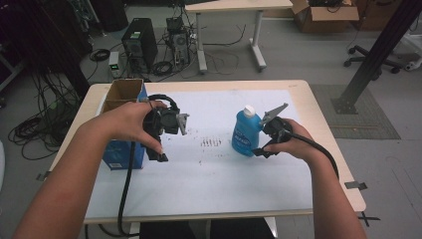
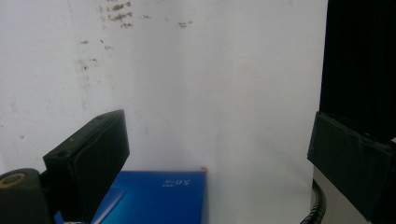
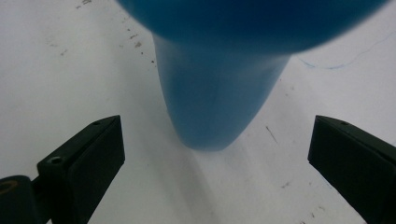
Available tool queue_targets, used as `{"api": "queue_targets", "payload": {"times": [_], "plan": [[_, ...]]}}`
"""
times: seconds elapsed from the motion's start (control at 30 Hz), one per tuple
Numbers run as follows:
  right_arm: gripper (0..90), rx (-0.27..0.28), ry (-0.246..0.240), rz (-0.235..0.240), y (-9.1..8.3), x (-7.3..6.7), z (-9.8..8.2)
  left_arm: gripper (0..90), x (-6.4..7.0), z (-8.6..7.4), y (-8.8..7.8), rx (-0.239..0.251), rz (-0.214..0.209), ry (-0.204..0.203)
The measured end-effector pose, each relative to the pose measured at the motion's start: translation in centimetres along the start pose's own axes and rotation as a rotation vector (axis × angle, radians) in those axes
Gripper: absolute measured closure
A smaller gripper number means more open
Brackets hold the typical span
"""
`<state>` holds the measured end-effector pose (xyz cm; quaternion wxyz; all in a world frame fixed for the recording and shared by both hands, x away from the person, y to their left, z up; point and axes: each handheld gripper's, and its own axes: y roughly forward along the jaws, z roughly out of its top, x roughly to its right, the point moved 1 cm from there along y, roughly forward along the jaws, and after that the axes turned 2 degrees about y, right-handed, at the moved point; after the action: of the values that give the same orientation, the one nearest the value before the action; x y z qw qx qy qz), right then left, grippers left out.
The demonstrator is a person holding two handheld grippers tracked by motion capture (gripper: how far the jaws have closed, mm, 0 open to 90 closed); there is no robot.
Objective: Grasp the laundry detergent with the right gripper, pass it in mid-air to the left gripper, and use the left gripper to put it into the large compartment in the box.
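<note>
The right hand-held gripper [image 1: 260,151], matt black plastic with blocky jaws, is spread wide and empty, just beside a translucent blue plastic bottle with a white cap [image 1: 246,132]. The bottle stands upright on the white, speckled sheet covering the pale wooden worktop [image 1: 318,114], right of centre; in the right gripper view its rounded body [image 3: 219,98] looms blurred between the jaws. The left hand-held gripper [image 1: 160,155], jaws also parted and holding nothing, hangs over a glossy blue cardboard box [image 2: 154,198] near the worktop's left edge.
</note>
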<state>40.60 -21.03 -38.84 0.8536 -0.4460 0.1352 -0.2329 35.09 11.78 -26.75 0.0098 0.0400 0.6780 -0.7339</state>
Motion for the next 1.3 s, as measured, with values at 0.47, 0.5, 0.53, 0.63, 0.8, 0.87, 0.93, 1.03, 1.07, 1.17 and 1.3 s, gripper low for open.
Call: {"api": "queue_targets", "payload": {"times": [0.47, 0.5, 0.53, 0.63, 0.8, 0.87, 0.93, 1.03, 1.07, 1.17, 1.3], "plan": [[3.2, 0.138, 0.049, -0.013, 1.1, -0.1, -0.4, 5.9, -0.1, -0.2, 0.3, -0.004, -0.002, -0.008], [3.2, 0.142, 0.051, -0.015, 1.2, -0.1, -0.4, 5.9, -0.1, -0.2, 0.3, -0.005, -0.002, -0.007], [3.2, 0.145, 0.051, -0.017, 1.2, -0.1, -0.4, 5.9, -0.1, -0.2, 0.3, -0.006, -0.003, -0.007], [3.3, 0.162, 0.050, -0.019, 1.3, -0.2, -0.3, 5.9, -0.1, -0.2, 0.4, -0.012, -0.002, -0.009], [3.3, 0.195, 0.060, -0.030, 1.5, -0.1, -0.4, 5.9, -0.1, -0.2, 0.5, -0.017, -0.006, -0.012], [2.6, 0.210, 0.069, -0.032, 1.5, -0.1, -0.4, 5.9, -0.1, -0.2, 0.5, -0.018, -0.006, -0.012], [2.4, 0.227, 0.079, -0.035, 1.6, -0.1, -0.5, 5.9, -0.1, -0.2, 0.5, -0.014, -0.007, -0.009], [2.3, 0.249, 0.078, -0.048, 1.7, -0.2, -0.6, 5.9, -0.1, -0.1, 0.6, -0.012, -0.007, -0.010], [2.3, 0.261, 0.080, -0.051, 1.7, -0.2, -0.6, 5.9, -0.2, -0.1, 0.6, -0.014, -0.008, -0.009], [2.2, 0.289, 0.087, -0.065, 1.9, -0.2, -0.6, 6.0, -0.2, 0.0, 0.7, -0.016, -0.008, -0.009], [2.2, 0.321, 0.095, -0.071, 2.1, -0.3, -0.5, 6.0, -0.2, 0.1, 0.6, -0.018, -0.009, -0.006]]}}
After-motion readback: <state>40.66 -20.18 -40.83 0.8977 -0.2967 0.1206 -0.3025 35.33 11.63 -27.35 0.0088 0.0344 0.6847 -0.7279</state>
